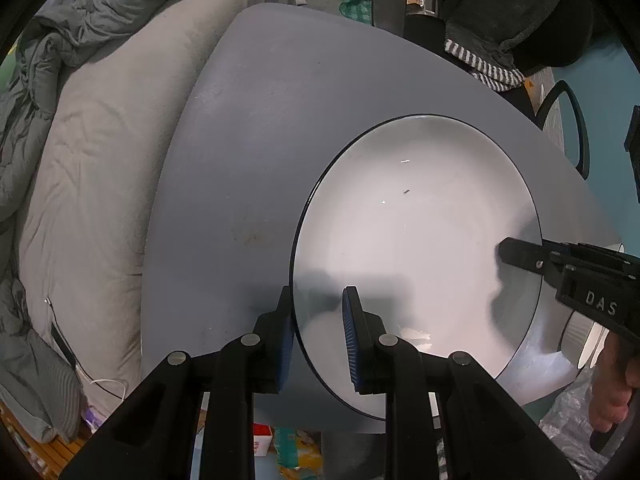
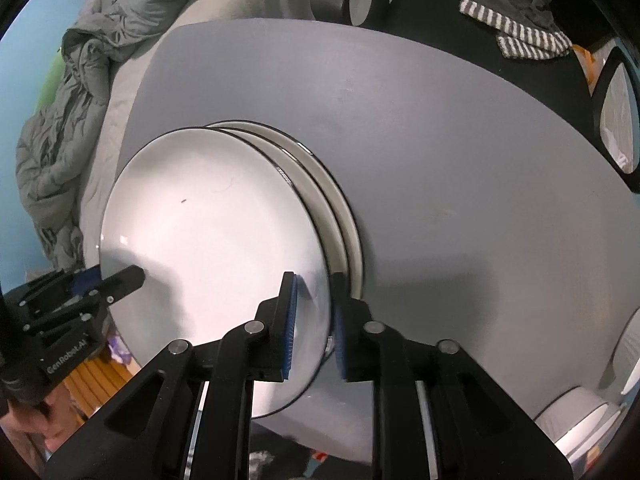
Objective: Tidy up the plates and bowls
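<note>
With the top plate (image 2: 208,248) seated on the stack (image 2: 344,216) at the tabletop's (image 2: 440,140) near-left, both grippers' (image 1: 318,340) (image 2: 314,328) narrow jaws straddle its rim unclamped; withdraw outward evenly so it isn't nudged.

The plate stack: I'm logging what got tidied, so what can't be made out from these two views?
- Left wrist view: only the top plate shows; it hides the plates beneath.
- Right wrist view: the lower plates show only as rim slivers, so their count is uncertain.
- Right wrist view: a white dish is cut off by the frame edge; plate or bowl is unclear.
- Whether either gripper's pads press the rim.
</note>
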Action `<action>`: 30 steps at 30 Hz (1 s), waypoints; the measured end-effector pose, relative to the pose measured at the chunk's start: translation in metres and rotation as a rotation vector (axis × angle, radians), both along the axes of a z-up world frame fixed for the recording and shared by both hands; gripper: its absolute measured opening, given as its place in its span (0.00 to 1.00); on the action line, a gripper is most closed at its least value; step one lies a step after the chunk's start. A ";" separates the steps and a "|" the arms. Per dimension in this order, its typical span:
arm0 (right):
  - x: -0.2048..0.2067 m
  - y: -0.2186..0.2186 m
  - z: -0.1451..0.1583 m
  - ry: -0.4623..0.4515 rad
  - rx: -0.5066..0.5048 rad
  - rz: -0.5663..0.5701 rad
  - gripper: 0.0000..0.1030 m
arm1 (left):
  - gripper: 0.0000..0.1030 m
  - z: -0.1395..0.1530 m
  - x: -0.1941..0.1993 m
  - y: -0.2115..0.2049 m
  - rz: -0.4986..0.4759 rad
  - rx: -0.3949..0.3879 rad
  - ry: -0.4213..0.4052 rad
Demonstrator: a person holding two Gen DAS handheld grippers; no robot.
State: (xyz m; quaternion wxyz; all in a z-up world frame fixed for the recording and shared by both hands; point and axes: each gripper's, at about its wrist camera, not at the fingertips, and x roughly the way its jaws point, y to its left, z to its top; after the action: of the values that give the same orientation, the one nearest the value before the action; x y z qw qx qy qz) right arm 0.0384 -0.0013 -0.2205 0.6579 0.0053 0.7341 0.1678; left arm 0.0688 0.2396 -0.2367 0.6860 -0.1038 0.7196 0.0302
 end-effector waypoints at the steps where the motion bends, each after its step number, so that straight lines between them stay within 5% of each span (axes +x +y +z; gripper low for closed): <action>1: 0.001 0.002 0.001 0.007 -0.001 -0.005 0.28 | 0.25 0.000 0.000 0.001 0.001 0.000 0.002; 4: 0.000 0.009 0.003 0.017 0.009 -0.008 0.50 | 0.30 0.005 0.001 -0.001 -0.006 0.008 -0.011; 9: -0.003 0.019 0.009 -0.004 -0.071 -0.032 0.71 | 0.43 0.011 0.001 -0.005 -0.023 0.039 -0.030; 15: -0.004 0.025 0.014 -0.018 -0.127 0.009 0.71 | 0.44 0.009 0.000 -0.003 0.011 0.031 -0.021; 19: -0.006 0.024 0.019 -0.041 -0.148 0.024 0.71 | 0.57 0.009 -0.004 0.001 0.051 0.025 -0.030; 30: -0.023 0.009 0.039 -0.116 -0.156 -0.003 0.71 | 0.57 0.011 -0.016 0.017 0.146 -0.016 -0.041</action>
State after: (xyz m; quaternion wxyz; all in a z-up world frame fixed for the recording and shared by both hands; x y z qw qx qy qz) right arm 0.0152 0.0080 -0.1814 0.6980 -0.0543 0.7057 0.1092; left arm 0.0526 0.2567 -0.2254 0.6956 -0.1620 0.6962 0.0722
